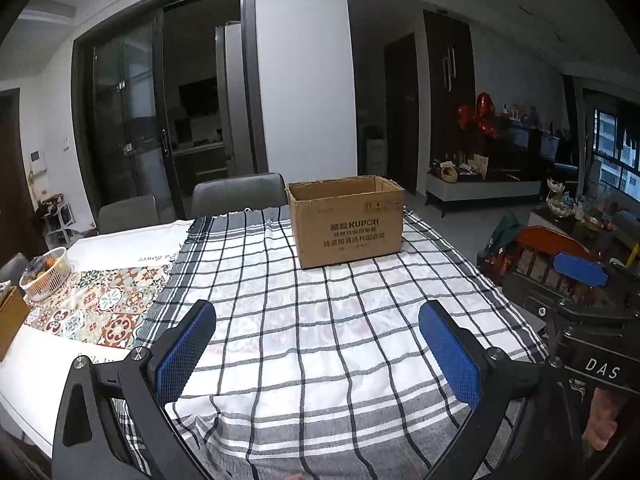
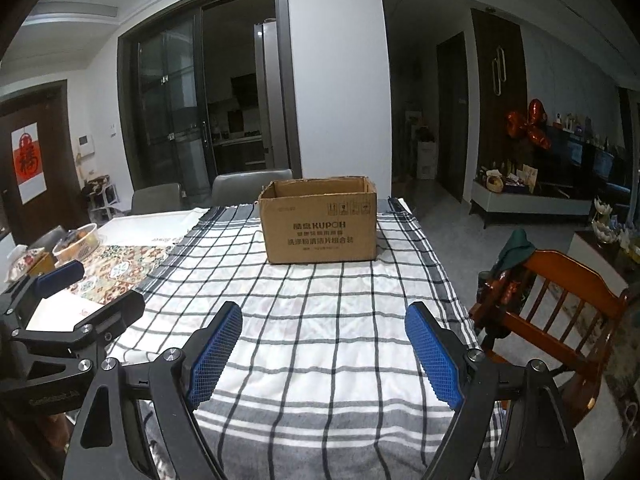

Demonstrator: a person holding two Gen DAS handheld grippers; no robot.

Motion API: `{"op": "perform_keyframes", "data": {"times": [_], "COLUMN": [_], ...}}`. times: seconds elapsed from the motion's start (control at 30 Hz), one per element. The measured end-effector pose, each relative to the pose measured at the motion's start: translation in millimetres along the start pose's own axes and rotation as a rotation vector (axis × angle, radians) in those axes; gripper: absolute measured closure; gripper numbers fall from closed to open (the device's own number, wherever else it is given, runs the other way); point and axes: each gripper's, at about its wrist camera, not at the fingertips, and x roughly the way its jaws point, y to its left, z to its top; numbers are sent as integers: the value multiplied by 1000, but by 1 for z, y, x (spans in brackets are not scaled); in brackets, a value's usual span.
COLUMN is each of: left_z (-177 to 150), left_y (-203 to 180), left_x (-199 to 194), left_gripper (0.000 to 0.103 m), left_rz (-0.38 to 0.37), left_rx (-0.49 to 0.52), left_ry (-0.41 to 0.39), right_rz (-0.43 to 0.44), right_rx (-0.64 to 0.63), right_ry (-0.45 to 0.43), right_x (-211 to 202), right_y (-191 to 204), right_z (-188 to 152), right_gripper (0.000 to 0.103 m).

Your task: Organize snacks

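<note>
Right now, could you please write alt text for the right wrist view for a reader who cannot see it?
An open cardboard box stands on a checked tablecloth at the table's far end. In the foreground the right tongs are open and empty, with the left tongs at the left edge and a wooden chair to the right.

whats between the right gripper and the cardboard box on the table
Only checked tablecloth: in the right wrist view the stretch from the open right gripper up to the cardboard box is bare, with no snacks lying on it.

Black-framed left gripper (image 1: 318,344) with silver screws, blue mesh-textured pads (image 1: 184,354).
</note>
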Motion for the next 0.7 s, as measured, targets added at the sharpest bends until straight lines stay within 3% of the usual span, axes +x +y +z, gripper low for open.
{"op": "perform_keyframes", "data": {"times": [0.7], "left_z": [-1], "left_y": [-2], "left_x": [-7], "left_gripper": [0], "left_rz": [-3], "left_rx": [-4], "left_ry": [-7], "right_rz": [2], "right_rx": [-1], "right_ry": [-3], "right_x": [-5], "right_y": [2], "right_z": [-2], "right_gripper": [19]}}
